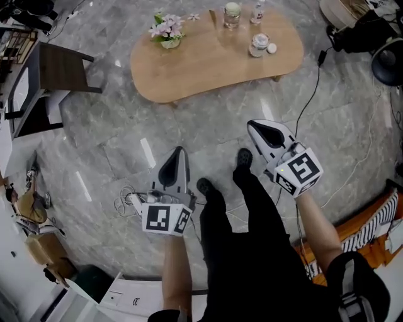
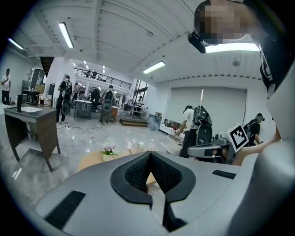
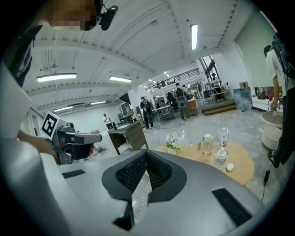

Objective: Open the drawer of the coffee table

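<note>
Left gripper closed, jaws pressed together, nothing between. Right gripper likewise closed, empty. Both held above floor, touching nothing, aimed toward counter, well apart from it. Drawer hard to make out: wooden top hides counter's sides. Flowers, jar, bottle on top.

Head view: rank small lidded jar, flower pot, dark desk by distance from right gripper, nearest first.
1. small lidded jar, right end of the coffee table, ahead of the right gripper.
2. flower pot, table's left end.
3. dark desk, far left, off the table.
</note>
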The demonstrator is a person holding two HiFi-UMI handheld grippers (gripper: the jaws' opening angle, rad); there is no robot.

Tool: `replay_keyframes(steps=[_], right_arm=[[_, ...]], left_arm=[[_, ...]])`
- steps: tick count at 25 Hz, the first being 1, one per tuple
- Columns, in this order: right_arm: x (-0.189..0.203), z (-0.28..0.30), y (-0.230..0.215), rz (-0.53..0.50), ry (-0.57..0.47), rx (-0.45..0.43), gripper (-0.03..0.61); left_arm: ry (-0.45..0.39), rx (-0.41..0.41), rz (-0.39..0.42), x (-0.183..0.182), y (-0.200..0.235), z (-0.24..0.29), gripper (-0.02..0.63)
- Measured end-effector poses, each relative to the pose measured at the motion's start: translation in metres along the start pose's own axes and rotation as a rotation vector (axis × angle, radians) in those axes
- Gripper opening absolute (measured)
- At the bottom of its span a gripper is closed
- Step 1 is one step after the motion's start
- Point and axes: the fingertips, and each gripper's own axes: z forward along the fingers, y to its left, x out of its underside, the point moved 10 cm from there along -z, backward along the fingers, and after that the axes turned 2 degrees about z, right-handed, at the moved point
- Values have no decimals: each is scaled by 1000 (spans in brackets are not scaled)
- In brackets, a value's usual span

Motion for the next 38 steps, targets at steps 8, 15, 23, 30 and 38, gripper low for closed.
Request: replay_keyframes(steps=[8,15,23,30,38], right_arm=[[95,76,-39,-20,-16,6,12],[208,148,-74,-80,-23,28,12],[317,212,-117,-186,-26,53,12],[375,251,-163,-200,-44,60,12],[405,283,-202,-293,-38,110,12]], left_arm=[[4,7,74,95,69,70,3],[17,-33,91,225,151,122,3],[-39,-73,86,345,218,183,3],[-58,-56,141,413,262,222,3],[-111,-82,140,447,308,245,3]])
